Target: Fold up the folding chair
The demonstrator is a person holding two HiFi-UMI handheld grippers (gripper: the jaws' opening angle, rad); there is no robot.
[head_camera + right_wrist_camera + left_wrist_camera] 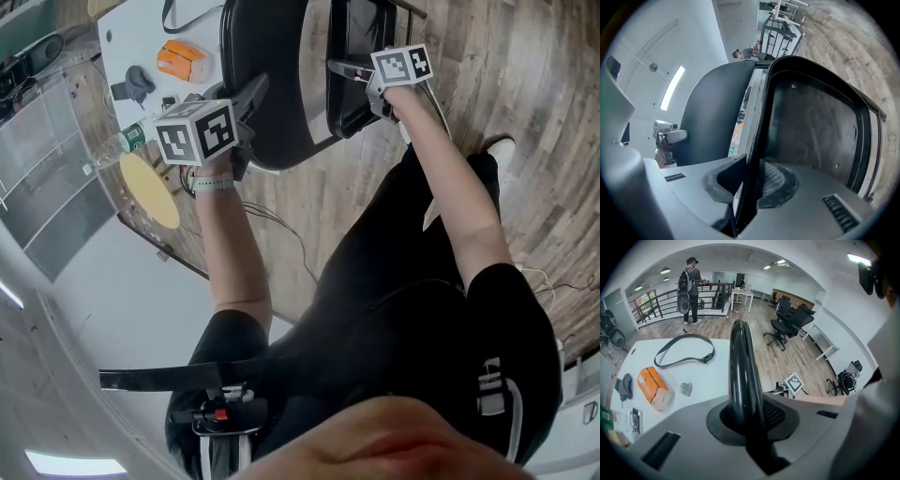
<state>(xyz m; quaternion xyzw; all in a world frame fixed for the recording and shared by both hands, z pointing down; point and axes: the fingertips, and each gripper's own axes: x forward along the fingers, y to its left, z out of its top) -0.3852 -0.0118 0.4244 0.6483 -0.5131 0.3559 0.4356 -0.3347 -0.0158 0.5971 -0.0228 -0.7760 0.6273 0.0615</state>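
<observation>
Folding chair (272, 84), black, stands on wood floor (525, 84) beside white table (127, 33). Left gripper (248, 103) is clamped on the backrest's rounded top edge. Right gripper (342, 70) pinches the seat's thin rim, seat underside facing its camera. Orange pack (183, 61) lies on the table.

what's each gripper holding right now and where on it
Both hold the folding chair: the left gripper is clamped on the rounded rim of its backrest, the right gripper on the thin edge of its seat.
</observation>
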